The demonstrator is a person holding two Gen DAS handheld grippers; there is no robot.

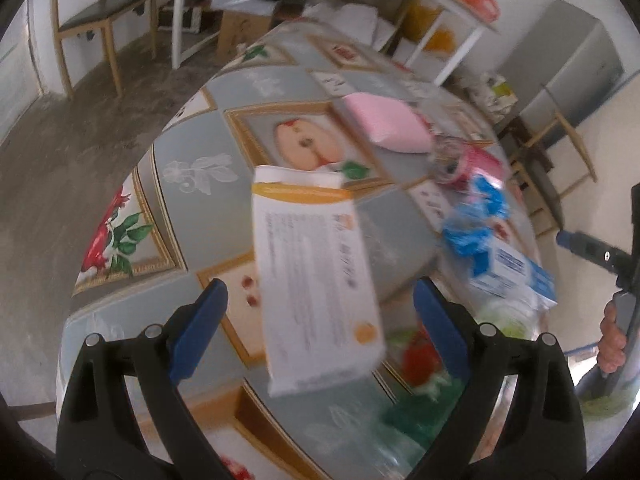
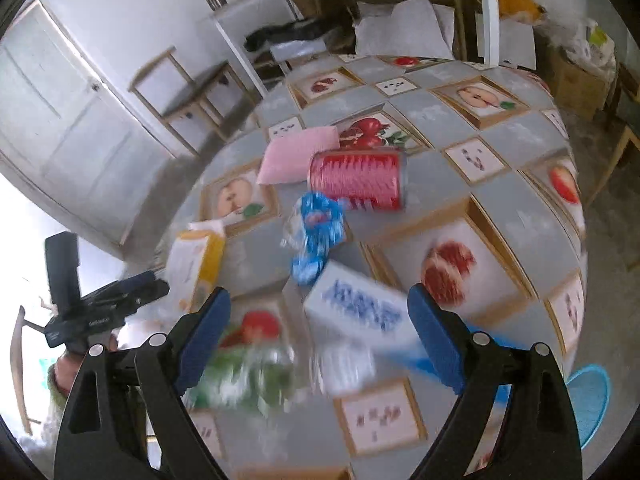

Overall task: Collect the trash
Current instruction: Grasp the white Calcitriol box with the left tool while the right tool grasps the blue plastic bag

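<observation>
Trash lies on a table with a fruit-print cloth (image 1: 200, 144). My left gripper (image 1: 320, 292) is open, its fingers either side of a white and orange carton (image 1: 316, 280) without touching it. My right gripper (image 2: 320, 304) is open over a white and blue box (image 2: 356, 308). The carton also shows in the right wrist view (image 2: 196, 264). Further out lie a crumpled blue wrapper (image 2: 316, 232), a red can on its side (image 2: 360, 180) and a pink packet (image 2: 296, 154). A blurred green and clear bag (image 2: 248, 376) lies near the right gripper's left finger.
A wooden chair (image 1: 100, 20) and white shelving with clutter (image 2: 360, 20) stand beyond the table. The box (image 1: 512, 272), the wrapper (image 1: 476, 220), the can (image 1: 468, 164) and the packet (image 1: 384, 124) show at the right of the left wrist view, with the right gripper's body (image 1: 612, 256) beyond them.
</observation>
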